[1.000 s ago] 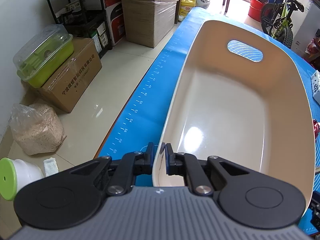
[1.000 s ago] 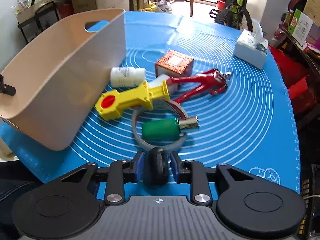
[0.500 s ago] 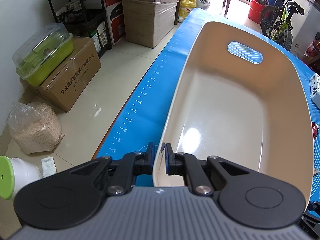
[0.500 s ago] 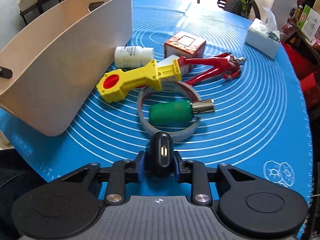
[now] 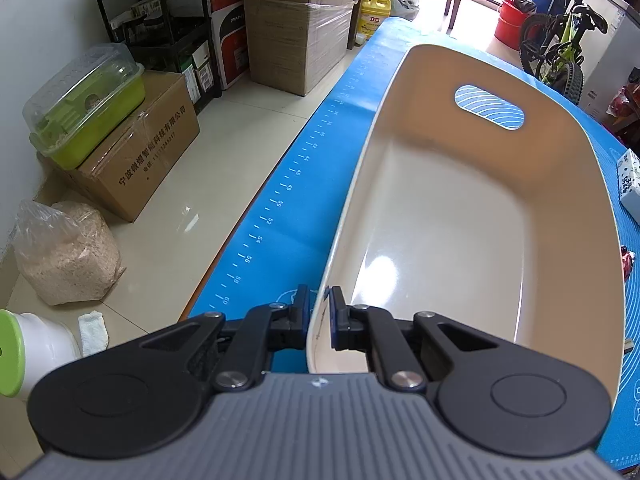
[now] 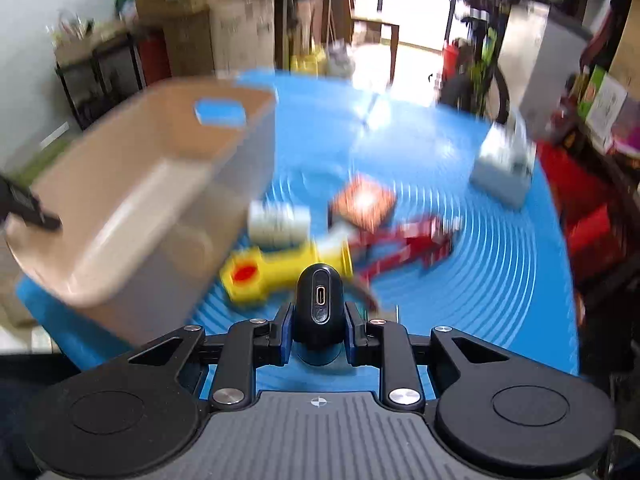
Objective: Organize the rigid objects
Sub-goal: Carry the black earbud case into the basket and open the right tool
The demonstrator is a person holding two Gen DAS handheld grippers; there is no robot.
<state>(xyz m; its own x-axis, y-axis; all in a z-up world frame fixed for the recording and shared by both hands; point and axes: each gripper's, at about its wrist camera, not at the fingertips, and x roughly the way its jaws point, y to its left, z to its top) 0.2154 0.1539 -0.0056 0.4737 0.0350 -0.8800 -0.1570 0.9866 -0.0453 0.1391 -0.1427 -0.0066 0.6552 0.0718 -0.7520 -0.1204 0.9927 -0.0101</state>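
1. One small black device with a charging port on its rounded end sits clamped between the pads of the right claw, raised above the near edge of the blue surface.
2. Beyond it on the surface lie a yellow tool with a red spot, a white bottle on its side, a red tool and a small orange-brown box — all blurred in the right wrist view.
3. The beige bin stands along the surface's left edge, touching nothing from that group except perhaps the bottle, which lies just beside its wall; its inside holds nothing.
4. The left claw is pinched on the bin's near rim, one pad outside the wall and one inside.
5. A white tissue pack rests toward the far right edge of the surface, well apart from the tools.
6. On the floor left of the surface — a cardboard box under a green lidded container, and a clear bag of grain.
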